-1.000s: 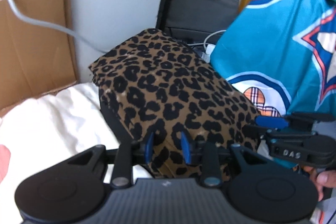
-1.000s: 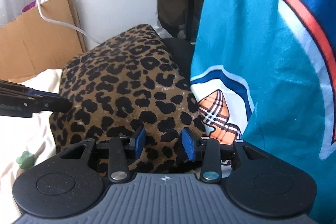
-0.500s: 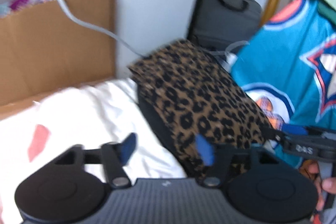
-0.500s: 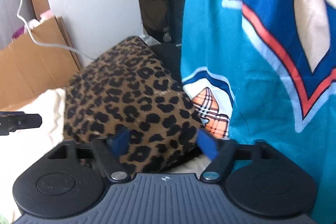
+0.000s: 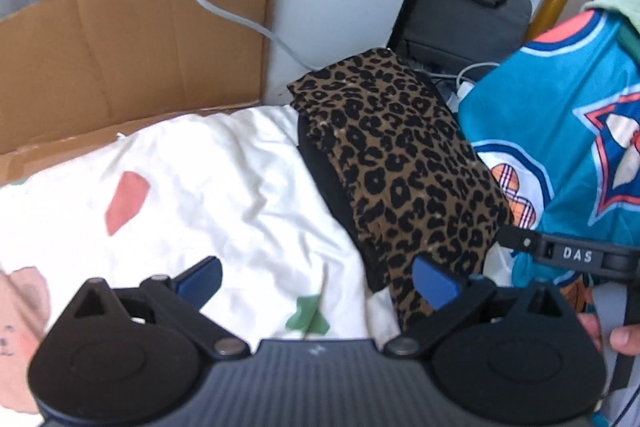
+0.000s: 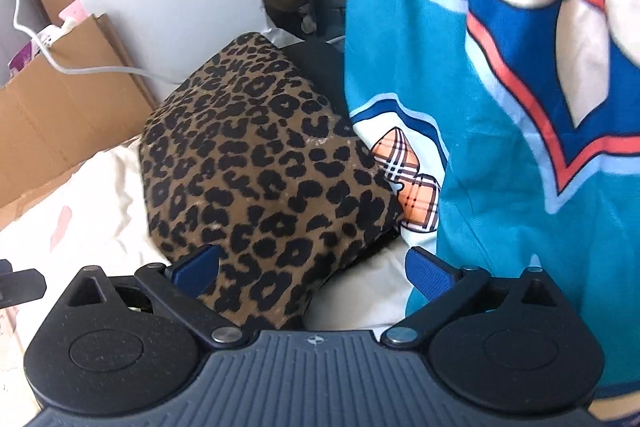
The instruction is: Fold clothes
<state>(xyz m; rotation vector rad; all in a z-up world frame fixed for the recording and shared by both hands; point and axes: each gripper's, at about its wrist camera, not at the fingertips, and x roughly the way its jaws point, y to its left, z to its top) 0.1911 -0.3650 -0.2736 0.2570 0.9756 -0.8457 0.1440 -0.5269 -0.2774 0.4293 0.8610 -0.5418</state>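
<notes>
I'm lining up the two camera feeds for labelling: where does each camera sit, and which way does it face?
Left wrist: sits behind the open left gripper, facing across the white bedsheet toward the cardboard; the right gripper's tip and the person's fingertips show.
Right wrist: sits behind the open right gripper, facing the wall and the teal shirt; the left gripper's tip shows at the left edge.
Shared: the folded leopard-print garment, teal shirt, bedsheet, cardboard.
</notes>
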